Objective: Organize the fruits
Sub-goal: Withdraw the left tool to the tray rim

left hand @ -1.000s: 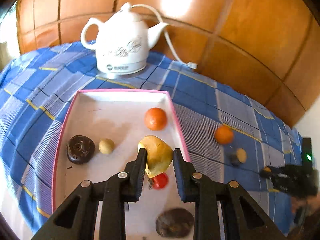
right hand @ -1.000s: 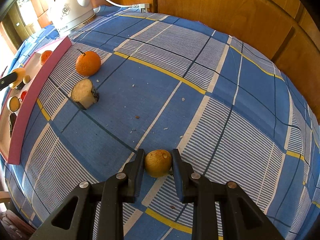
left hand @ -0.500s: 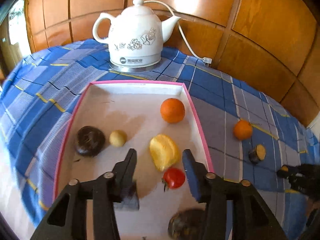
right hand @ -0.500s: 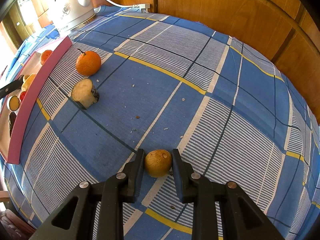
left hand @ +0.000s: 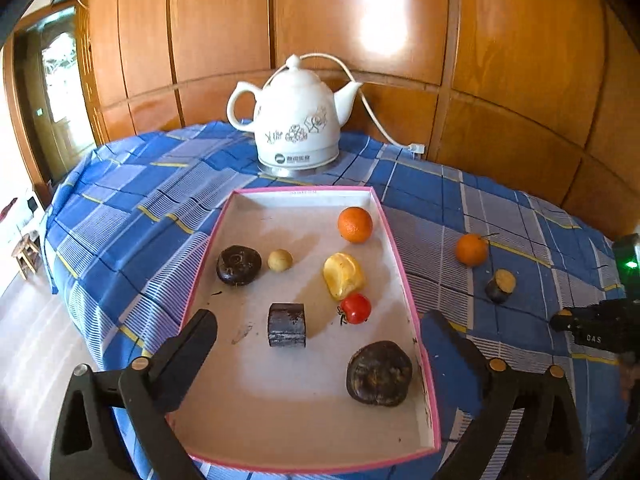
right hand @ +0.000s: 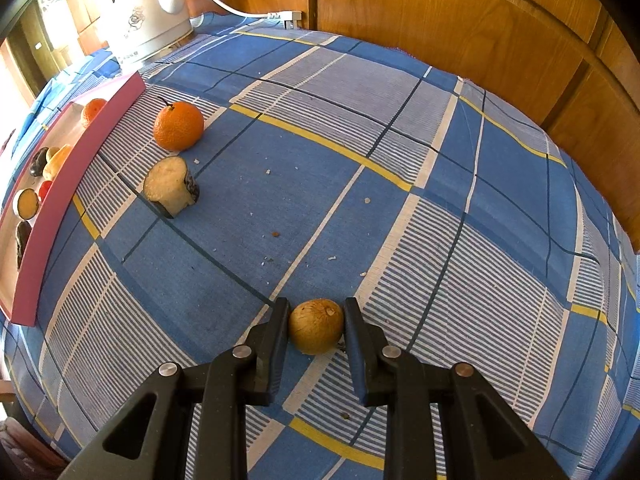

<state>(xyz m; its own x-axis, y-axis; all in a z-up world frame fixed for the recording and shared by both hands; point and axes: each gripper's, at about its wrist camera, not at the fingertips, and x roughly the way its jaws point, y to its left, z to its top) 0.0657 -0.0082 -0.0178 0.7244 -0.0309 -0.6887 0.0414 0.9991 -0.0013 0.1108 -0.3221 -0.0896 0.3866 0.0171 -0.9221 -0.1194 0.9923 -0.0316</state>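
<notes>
A pink-rimmed white tray (left hand: 400,256) holds an orange (left hand: 355,224), a yellow fruit (left hand: 343,274), a small red tomato (left hand: 355,308), a small tan ball (left hand: 279,260) and several dark pieces. My left gripper (left hand: 318,330) is open wide and empty above the tray's near end. On the cloth outside lie an orange (right hand: 178,126) and a cut dark-skinned piece (right hand: 170,190). My right gripper (right hand: 317,322) is shut on a small brown round fruit (right hand: 316,330) resting on the cloth.
A white electric kettle (left hand: 296,126) with its cord stands behind the tray by the wooden wall. The blue checked tablecloth (right hand: 400,200) covers a round table; its edge drops off to the left, with floor and a stool (left hand: 26,252) below.
My left gripper let go of the yellow fruit in the tray, opened wide and pulled back and up. My right gripper stayed still on the small brown fruit.
</notes>
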